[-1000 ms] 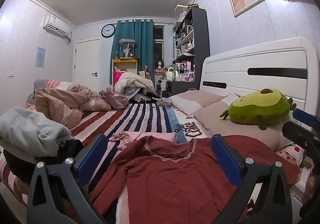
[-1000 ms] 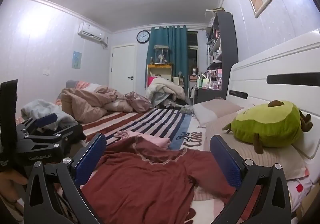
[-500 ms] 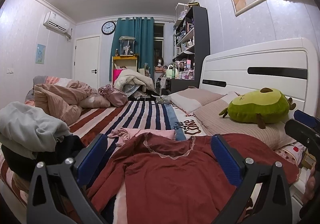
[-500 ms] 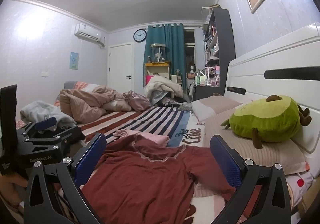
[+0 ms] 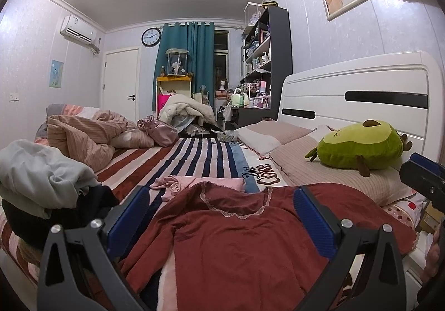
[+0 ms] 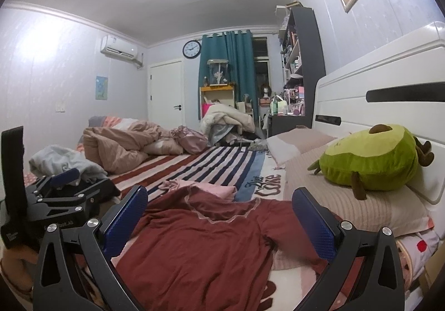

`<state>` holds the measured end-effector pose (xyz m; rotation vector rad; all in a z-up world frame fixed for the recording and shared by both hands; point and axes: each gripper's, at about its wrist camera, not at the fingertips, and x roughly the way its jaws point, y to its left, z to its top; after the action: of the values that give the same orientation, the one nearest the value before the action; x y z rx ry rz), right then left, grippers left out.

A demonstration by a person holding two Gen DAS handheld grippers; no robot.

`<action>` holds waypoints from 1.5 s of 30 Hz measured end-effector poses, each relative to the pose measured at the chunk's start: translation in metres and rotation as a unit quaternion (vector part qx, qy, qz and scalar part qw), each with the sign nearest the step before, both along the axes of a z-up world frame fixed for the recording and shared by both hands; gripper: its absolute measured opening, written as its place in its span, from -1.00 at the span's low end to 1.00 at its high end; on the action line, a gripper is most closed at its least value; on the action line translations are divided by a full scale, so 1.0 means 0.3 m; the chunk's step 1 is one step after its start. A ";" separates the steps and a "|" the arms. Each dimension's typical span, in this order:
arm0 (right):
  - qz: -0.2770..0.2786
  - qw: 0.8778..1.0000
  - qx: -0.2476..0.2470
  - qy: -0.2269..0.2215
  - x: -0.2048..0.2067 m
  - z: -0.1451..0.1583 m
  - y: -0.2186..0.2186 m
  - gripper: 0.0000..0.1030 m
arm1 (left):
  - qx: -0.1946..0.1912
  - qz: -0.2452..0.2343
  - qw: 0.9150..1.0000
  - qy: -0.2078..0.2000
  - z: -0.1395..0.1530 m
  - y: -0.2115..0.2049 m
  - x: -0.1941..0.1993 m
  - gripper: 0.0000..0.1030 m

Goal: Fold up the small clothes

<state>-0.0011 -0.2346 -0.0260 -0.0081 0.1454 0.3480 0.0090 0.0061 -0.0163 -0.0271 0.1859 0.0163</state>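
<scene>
A dark red long-sleeved top (image 5: 230, 238) with a lace-trimmed neckline lies spread flat on the striped bed, also in the right wrist view (image 6: 205, 244). A small pink garment (image 5: 194, 184) lies crumpled just beyond its collar. My left gripper (image 5: 219, 213) is open and empty, hovering above the near part of the top. My right gripper (image 6: 219, 213) is open and empty above the same top. The left gripper shows at the left of the right wrist view (image 6: 59, 194); the right gripper shows at the right edge of the left wrist view (image 5: 425, 180).
A green avocado plush (image 5: 361, 147) rests on pillows (image 5: 328, 172) by the white headboard (image 5: 361, 94). A grey and black clothes pile (image 5: 41, 180) sits at the left bed edge. A crumpled pink duvet (image 5: 83, 135) lies farther back.
Both grippers have shifted slightly, so the view of the red top changed a little. The jaws stayed open and the clothes have not moved.
</scene>
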 end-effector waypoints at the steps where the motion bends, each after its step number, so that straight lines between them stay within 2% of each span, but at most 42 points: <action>1: 0.001 1.000 0.002 0.001 0.001 0.001 -0.004 1.00 | 0.000 0.000 1.000 0.000 0.000 0.001 0.000 0.98; 30: 0.004 1.000 0.011 0.019 0.016 -0.034 0.005 1.00 | -0.005 0.020 1.000 0.015 -0.012 0.031 0.013 0.98; 37: 0.005 0.999 0.019 0.033 0.072 -0.058 0.008 1.00 | -0.003 0.036 0.999 0.029 -0.042 0.073 0.042 0.98; 42: 0.011 0.999 0.008 0.043 0.128 -0.108 0.048 0.99 | -0.011 0.042 0.998 0.052 -0.096 0.145 0.073 0.98; 44: 0.026 0.999 0.008 0.047 0.148 -0.140 0.069 0.78 | -0.022 0.038 0.997 0.065 -0.142 0.202 0.082 0.98; 45: 0.035 0.998 0.008 0.048 0.157 -0.160 0.079 0.60 | -0.027 0.037 0.996 0.070 -0.168 0.230 0.083 0.98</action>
<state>0.0461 -0.2109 -0.0739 0.0193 0.2381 0.4190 0.0338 0.0751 -0.0667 -0.0874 0.3258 0.0865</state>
